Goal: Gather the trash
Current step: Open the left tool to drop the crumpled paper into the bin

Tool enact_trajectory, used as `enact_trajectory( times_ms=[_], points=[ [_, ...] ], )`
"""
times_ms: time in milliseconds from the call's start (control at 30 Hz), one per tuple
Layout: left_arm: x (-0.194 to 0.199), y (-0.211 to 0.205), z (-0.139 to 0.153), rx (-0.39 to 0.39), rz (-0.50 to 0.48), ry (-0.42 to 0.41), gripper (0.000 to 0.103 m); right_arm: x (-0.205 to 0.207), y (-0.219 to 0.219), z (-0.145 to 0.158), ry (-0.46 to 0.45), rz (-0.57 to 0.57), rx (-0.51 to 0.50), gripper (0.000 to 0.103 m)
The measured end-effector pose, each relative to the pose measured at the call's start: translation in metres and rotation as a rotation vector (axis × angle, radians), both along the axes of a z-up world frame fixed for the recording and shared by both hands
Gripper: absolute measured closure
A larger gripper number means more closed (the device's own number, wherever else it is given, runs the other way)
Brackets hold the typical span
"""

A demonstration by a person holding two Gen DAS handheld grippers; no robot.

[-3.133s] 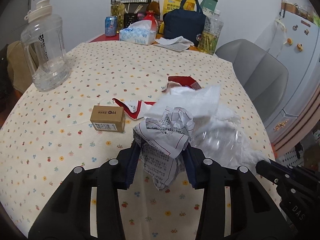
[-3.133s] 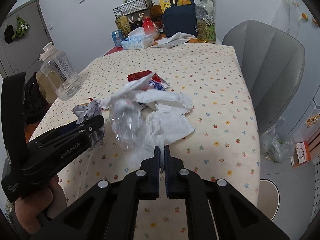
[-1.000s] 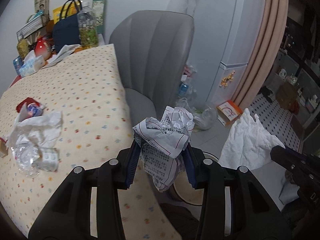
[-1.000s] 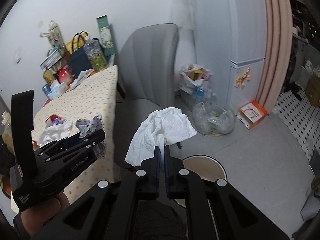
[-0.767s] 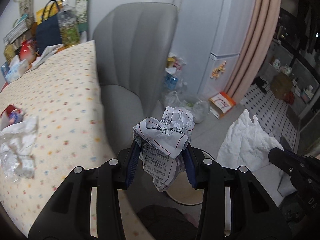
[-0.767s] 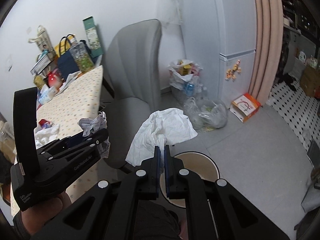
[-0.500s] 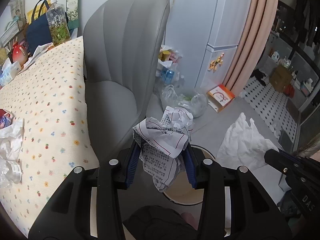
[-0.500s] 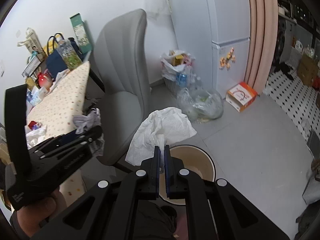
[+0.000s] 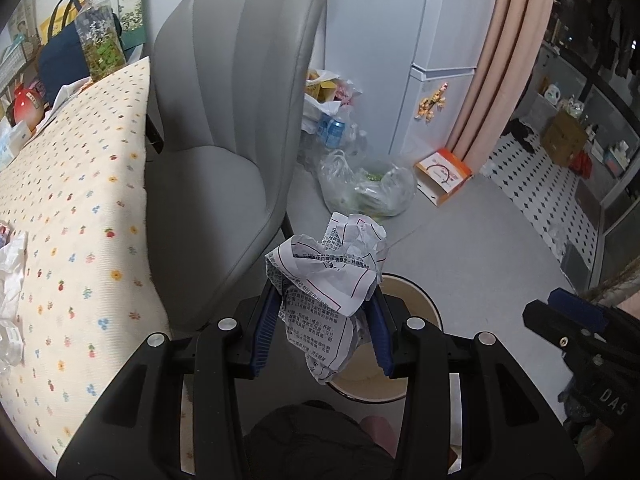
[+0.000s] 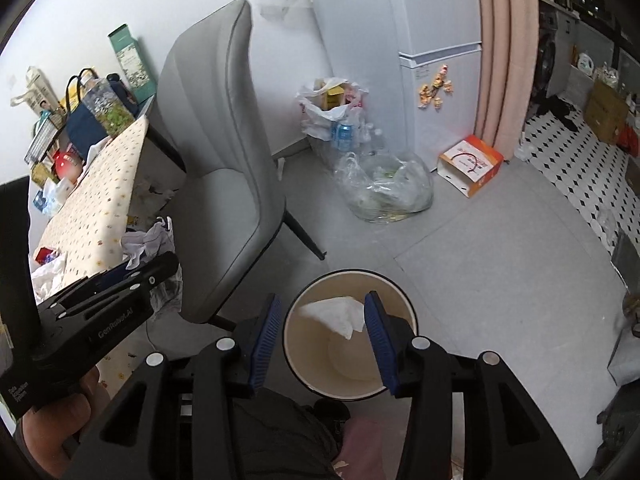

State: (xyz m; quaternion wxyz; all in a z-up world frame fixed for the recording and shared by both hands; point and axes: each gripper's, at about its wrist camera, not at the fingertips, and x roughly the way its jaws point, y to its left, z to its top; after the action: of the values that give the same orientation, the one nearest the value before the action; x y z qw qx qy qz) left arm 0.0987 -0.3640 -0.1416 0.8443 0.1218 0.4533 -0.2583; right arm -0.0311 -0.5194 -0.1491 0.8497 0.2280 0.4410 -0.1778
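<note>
My left gripper (image 9: 323, 312) is shut on a crumpled printed paper (image 9: 330, 276) and holds it above the near rim of a round cream bin (image 9: 424, 304) on the floor. The left gripper also shows in the right wrist view (image 10: 136, 268), left of the bin, with the paper (image 10: 150, 242) in it. My right gripper (image 10: 322, 318) is open and empty, right over the bin (image 10: 396, 292). A white tissue (image 10: 336, 314) lies inside the bin. The right gripper shows at the right edge of the left wrist view (image 9: 568, 320).
A grey chair (image 10: 224, 152) stands left of the bin, next to the floral-cloth table (image 9: 72, 208) with more trash (image 9: 10, 264) on it. A clear plastic bag (image 10: 384, 188), a white bag of rubbish (image 10: 332, 112), an orange box (image 10: 470, 164) and a fridge (image 10: 432, 60) stand beyond.
My right gripper has opened and let go of the white tissue, which has dropped into the bin. Both grippers have moved closer over the bin. The left still holds the paper.
</note>
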Motion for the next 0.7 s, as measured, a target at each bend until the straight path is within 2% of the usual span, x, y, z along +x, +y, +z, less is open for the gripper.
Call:
enact_trajectory(
  times_ms=[200,333,433,500,600,700],
  points=[
    [-0.008,-0.018,-0.004,-0.003,-0.048,0.018,0.062,-0.017,-0.016,0.009,-0.009,-0.050,-0.010,0.058],
    [-0.016,-0.033,-0.007,-0.012,-0.089,0.034,0.062,-0.031,-0.026,0.016,-0.008,-0.090,-0.031,0.054],
    [-0.021,-0.045,-0.009,-0.028,-0.129,0.066,0.057,-0.039,-0.032,0.020,-0.006,-0.111,-0.040,0.051],
    [-0.024,-0.048,-0.008,-0.046,-0.146,0.084,0.035,-0.044,-0.035,0.023,-0.007,-0.123,-0.051,0.046],
    [-0.026,-0.044,0.001,-0.052,-0.141,0.054,0.017,-0.047,-0.038,0.025,-0.013,-0.137,-0.047,0.046],
    [-0.023,-0.035,0.008,-0.059,-0.105,0.043,0.011,-0.045,-0.034,0.027,-0.021,-0.133,-0.048,0.038]
  ],
)
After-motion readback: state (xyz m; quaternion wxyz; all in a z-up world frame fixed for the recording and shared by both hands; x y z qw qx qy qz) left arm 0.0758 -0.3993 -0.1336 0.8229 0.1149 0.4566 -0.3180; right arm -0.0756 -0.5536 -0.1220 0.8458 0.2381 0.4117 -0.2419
